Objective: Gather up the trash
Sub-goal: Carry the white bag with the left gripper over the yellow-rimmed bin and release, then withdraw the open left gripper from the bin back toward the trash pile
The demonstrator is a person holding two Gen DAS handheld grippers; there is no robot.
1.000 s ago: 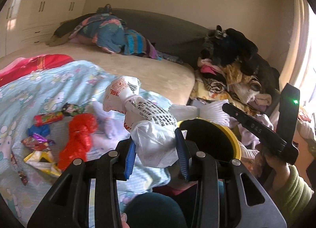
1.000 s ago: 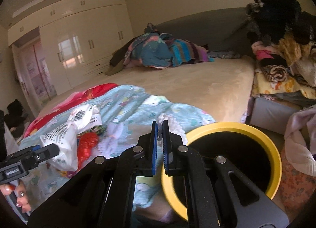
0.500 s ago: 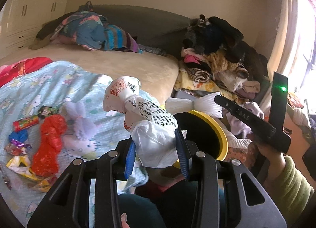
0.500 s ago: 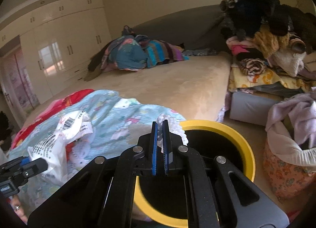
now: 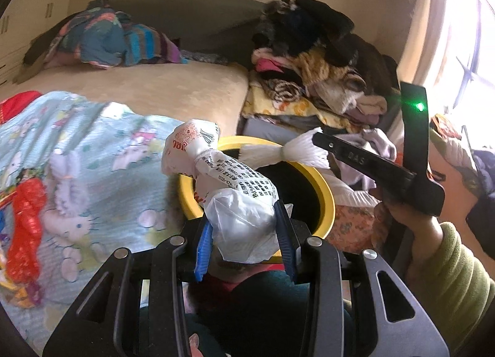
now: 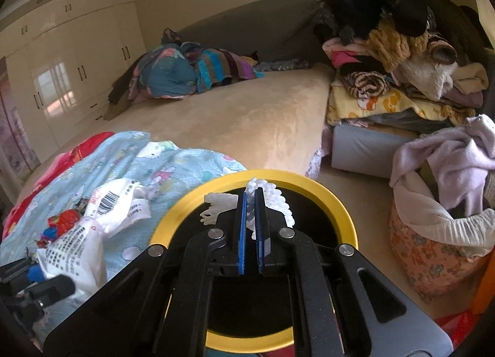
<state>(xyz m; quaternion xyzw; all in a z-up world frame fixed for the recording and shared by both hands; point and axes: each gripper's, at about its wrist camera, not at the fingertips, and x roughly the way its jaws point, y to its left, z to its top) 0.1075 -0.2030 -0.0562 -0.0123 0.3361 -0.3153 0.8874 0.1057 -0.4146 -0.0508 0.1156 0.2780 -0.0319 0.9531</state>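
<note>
Beige bed (image 6: 247,115) w/ blue blanket (image 5: 92,146); yellow-rimmed bin (image 6: 324,193) beside.

The left tongs (image 5: 244,237) have their 2 blue-padded fingers (image 5: 202,247) spread apart and pressed against a bulky load between them. The right tongs (image 6: 250,227) have their 2 fingers nearly together, pinching something thin. A bare hand (image 5: 405,217) in a green sleeve grips the right handle.

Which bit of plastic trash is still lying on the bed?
The red bag, loose on the blue blanket. The white printed bag and the white wrapper are each held in a tool.
</note>
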